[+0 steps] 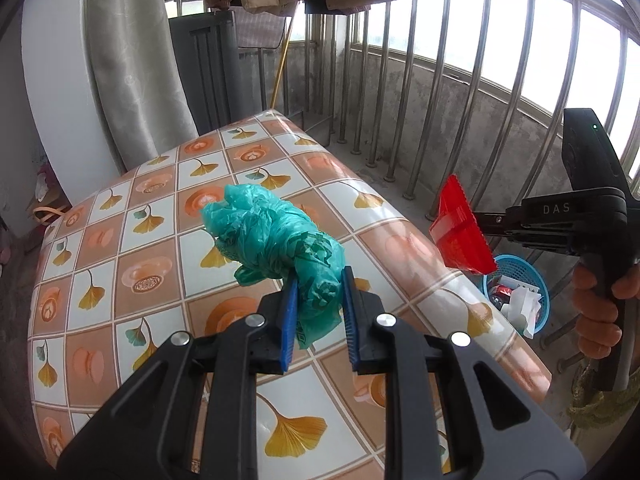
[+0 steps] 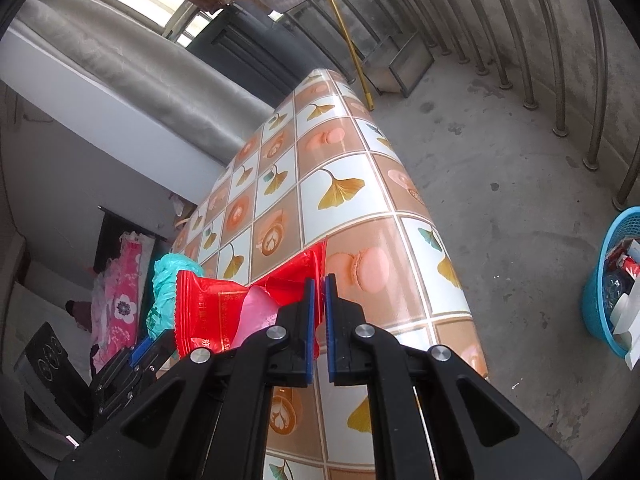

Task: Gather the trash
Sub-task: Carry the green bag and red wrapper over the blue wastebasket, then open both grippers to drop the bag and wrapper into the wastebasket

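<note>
My left gripper [image 1: 319, 284] is shut on a crumpled green plastic bag [image 1: 276, 228] and holds it just above the tiled tablecloth [image 1: 160, 240]. My right gripper [image 2: 319, 288] is shut on a torn red snack wrapper [image 2: 224, 312]; the wrapper also shows in the left wrist view [image 1: 460, 228], held past the table's right edge, above and left of the blue basket [image 1: 520, 292]. The green bag [image 2: 164, 292] and the left gripper's blue fingers [image 2: 140, 350] show at the lower left of the right wrist view.
The blue trash basket [image 2: 600, 300] stands on the concrete floor right of the table and holds white and red scraps. A metal railing [image 1: 432, 92] runs behind it. A curtain [image 1: 132, 60] and a yellow broom handle [image 2: 348, 36] stand at the back.
</note>
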`<state>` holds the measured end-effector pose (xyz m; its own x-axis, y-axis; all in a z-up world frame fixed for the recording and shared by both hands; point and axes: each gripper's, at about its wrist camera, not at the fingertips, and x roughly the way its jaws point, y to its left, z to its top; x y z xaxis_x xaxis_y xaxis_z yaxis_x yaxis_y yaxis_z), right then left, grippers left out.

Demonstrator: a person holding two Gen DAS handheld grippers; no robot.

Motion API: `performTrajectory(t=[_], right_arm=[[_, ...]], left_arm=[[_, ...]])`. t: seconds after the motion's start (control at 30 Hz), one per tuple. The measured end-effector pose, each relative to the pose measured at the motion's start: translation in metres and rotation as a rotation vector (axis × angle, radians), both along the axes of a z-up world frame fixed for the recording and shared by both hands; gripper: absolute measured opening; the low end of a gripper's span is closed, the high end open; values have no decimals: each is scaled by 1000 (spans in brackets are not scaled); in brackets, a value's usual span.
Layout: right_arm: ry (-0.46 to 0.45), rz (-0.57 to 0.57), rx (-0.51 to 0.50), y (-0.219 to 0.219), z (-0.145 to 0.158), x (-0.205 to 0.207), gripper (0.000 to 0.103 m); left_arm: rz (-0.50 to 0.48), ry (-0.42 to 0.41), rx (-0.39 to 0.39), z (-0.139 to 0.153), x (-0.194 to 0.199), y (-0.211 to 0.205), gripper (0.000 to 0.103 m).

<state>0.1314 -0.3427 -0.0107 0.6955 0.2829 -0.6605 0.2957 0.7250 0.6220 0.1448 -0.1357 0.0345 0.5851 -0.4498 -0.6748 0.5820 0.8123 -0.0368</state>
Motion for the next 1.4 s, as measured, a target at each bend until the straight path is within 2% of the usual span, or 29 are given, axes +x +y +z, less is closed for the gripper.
performTrajectory(t=[0.53,0.73,0.87,1.03,1.17,1.3,1.4], right_arm=[[-54,-101,7,-26,23,-61,5],[-68,-208,-10,-62,31,-107,5],[-58,-339,-26,-104,29,-155,5],[-24,-537,-12,-159,8,-221,5],[32,-679,36,-195,-26,-263,5],[98,-762,75,-221,-64,-283,5],[144,-796,108,-241,-91,-285,5]], left_arm=[[-96,-83,-7,26,-55,-25,18],[-198,-57,-52,39,-68,-57,18],[-314,13,-100,41,-72,-96,18],[-472,127,-99,28,-80,-172,19],[-580,248,-65,-1,-89,-240,19],[-637,394,-17,-41,-93,-308,19],[-663,420,23,-65,-96,-352,19]])
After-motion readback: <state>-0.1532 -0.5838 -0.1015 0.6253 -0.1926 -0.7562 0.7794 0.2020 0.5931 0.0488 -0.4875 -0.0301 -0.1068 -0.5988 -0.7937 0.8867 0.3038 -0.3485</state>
